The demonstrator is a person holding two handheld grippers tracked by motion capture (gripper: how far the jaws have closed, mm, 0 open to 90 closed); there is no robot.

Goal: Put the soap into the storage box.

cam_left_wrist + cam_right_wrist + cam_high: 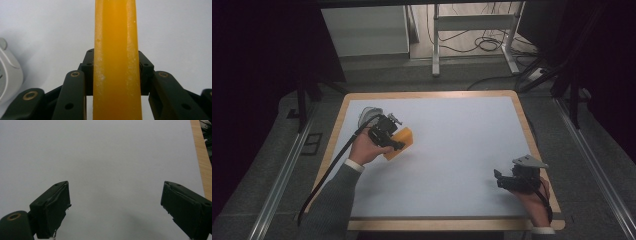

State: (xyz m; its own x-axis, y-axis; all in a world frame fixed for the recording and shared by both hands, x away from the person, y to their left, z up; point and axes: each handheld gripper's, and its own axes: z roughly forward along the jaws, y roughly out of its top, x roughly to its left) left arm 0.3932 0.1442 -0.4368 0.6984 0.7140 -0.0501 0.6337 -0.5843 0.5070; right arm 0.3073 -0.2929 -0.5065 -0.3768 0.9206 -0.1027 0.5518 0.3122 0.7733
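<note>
Left gripper [398,144]: its two black jaws pinch the thick yellow-orange foam sponge block [400,142], one jaw on each flat side
Sponge position: at the left part of the pale grey table mat [452,150], held at the gripper's tip; I cannot tell if its lower edge touches the mat
Reason for the grip: I judge the narrow edge stands between the jaws so that the soft block does not slip or bend
White rounded object [368,115]: it lies just behind the left hand, near the mat's far left corner; what it is I cannot tell
Right gripper [498,178]: jaws spread wide with nothing between them, resting low near the right wooden table edge [532,145], probably only waiting
Left gripper view: shows the crumbly pale surface of the sponge [115,60] and how the pads [88,75] press into it
High view: gives the distance between both hands, well apart
Right gripper view: bare mat [112,157] between the open jaws
</note>
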